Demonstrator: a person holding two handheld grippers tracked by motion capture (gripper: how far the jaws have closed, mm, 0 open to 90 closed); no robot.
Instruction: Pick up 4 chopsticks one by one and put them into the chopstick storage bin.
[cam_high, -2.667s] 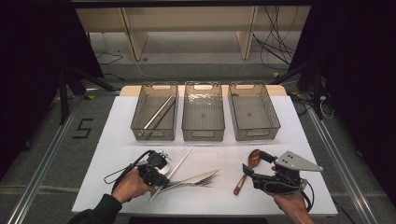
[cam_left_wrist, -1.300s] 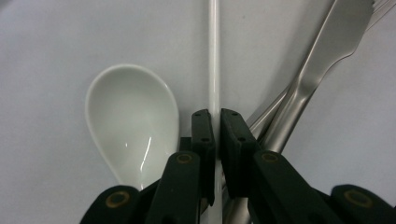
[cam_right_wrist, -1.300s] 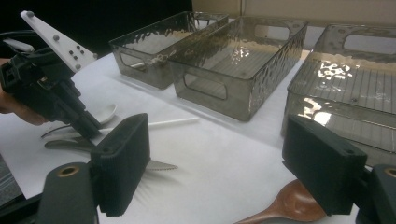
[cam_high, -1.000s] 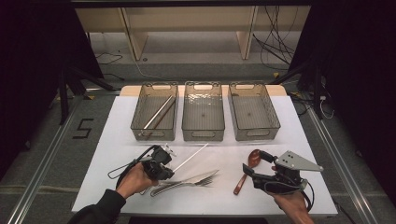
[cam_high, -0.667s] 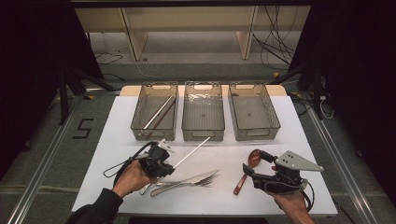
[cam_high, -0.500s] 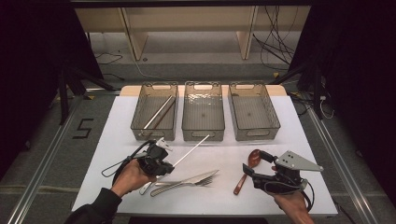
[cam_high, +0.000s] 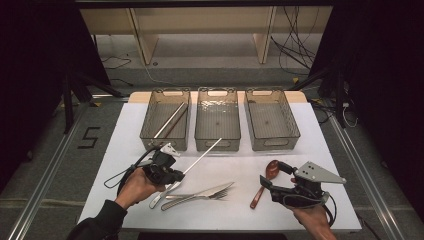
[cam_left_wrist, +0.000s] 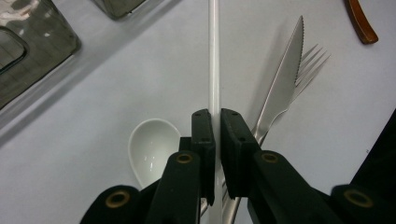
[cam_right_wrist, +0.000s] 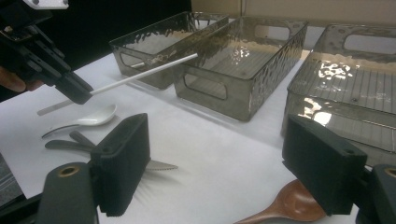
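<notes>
My left gripper (cam_high: 176, 174) (cam_left_wrist: 215, 126) is shut on a long white chopstick (cam_high: 202, 153) (cam_left_wrist: 214, 56) and holds it above the table, tip toward the middle bin (cam_high: 217, 142). Under it lie a white spoon (cam_left_wrist: 152, 149), a knife (cam_left_wrist: 282, 84) and a fork (cam_left_wrist: 308, 65). From the right gripper view, the left gripper (cam_right_wrist: 77, 93) carries the chopstick (cam_right_wrist: 140, 77) in the air. My right gripper (cam_high: 273, 175) (cam_right_wrist: 224, 163) stands open near the front right, with a brown wooden spoon (cam_high: 263, 182) (cam_right_wrist: 285, 212) lying on the table under its jaws.
Three clear grey bins stand in a row at the back: the left bin (cam_high: 150, 131) holds two chopsticks (cam_high: 170, 120), and beside the middle one is the right bin (cam_high: 295, 134). The knife and fork (cam_high: 200, 192) lie at the front centre of the white table (cam_high: 325, 155).
My left gripper has lifted the white chopstick off the cutlery pile and carried it a little back and left toward the bins. The right gripper has stayed put.
</notes>
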